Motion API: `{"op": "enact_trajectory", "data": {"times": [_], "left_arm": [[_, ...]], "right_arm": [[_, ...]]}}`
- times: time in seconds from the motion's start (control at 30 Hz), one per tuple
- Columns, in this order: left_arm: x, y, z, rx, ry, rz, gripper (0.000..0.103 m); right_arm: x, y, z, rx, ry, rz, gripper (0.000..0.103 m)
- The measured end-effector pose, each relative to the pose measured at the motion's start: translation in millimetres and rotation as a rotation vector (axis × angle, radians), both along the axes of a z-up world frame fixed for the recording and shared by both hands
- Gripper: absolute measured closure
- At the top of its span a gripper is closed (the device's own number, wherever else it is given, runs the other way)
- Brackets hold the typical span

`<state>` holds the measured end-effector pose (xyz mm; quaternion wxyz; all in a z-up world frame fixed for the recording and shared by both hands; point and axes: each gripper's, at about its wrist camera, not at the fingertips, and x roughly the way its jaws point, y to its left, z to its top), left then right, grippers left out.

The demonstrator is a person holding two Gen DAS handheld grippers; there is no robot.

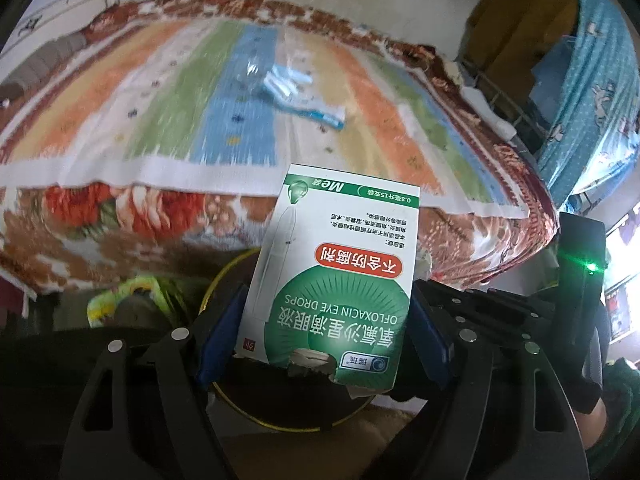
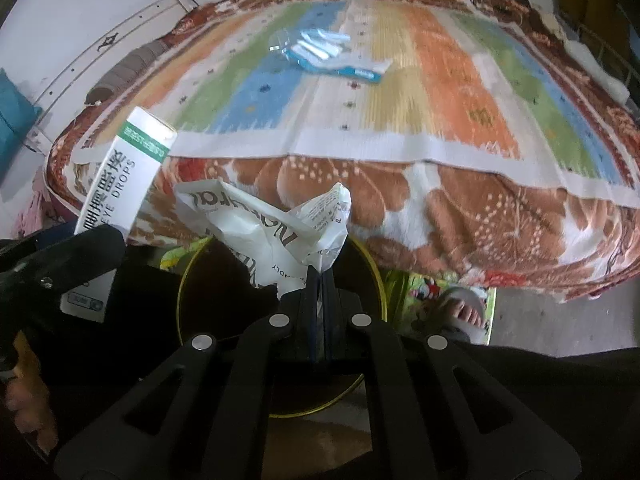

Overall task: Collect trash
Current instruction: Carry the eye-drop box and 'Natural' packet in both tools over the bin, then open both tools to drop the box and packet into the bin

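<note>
L tool (image 1: 326,332) clamped on light, crushable green-white cardboard eye-drops box (image 1: 332,276); R tool (image 2: 319,280) pinching limp crumpled white plastic wrapper (image 2: 272,224), both above gold-rimmed dark bin (image 2: 192,280).

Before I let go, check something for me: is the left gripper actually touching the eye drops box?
Touching. The left wrist view shows the eye drops box clamped between the left gripper's blue pads, pressing both sides.

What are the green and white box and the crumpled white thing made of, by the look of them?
The box looks like thin printed cardboard with a slight sheen: flat faces, crisp folded edges, a torn flap at one end. The crumpled white wrapper seems to be thin plastic film or coated paper: soft creases, printed lettering; which one, the pictures leave open.
</note>
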<state>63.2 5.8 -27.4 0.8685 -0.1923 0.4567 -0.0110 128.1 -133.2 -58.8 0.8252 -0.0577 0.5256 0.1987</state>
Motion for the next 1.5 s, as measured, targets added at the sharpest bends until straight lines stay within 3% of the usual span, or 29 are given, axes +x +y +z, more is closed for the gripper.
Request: {"op": "enact_trajectory", "data": {"times": [0.3,0.57,0.6,0.67,0.7,0.73,1.17,1.5], "left_arm": [[8.5,5.4,-23.8,-0.052,0.11,0.031,0.027],[12.4,4.3,-35.6,-0.064,0.164,0.043,0.027],[12.9,5.6,-36.3,-0.069,0.167,0.045,0.026],[14.7,9.0,-39.3,-0.096,0.179,0.055,0.023],[15.0,11.1,-41.0,-0.109,0.186,0.065,0.017],[15.1,13.3,-42.5,-0.123,0.191,0.072,0.016],[13.0,20.2,-34.7,-0.094,0.159,0.099,0.015],[12.5,31.9,-22.6,-0.087,0.105,0.14,0.008]], "right_arm": [[9.1,-1.2,-26.6,0.025,0.12,-0.064,0.101],[7.5,6.0,-38.7,0.011,0.154,-0.063,0.098],[7.6,6.3,-39.6,0.014,0.16,-0.062,0.096],[7.8,6.5,-39.3,0.02,0.164,-0.058,0.077],[7.5,6.5,-37.4,0.023,0.154,-0.058,0.06],[7.1,6.2,-35.3,0.026,0.145,-0.058,0.056],[7.0,4.9,-29.1,0.044,0.126,-0.052,0.049],[10.2,2.9,-14.0,0.09,0.085,-0.035,0.03]]}}
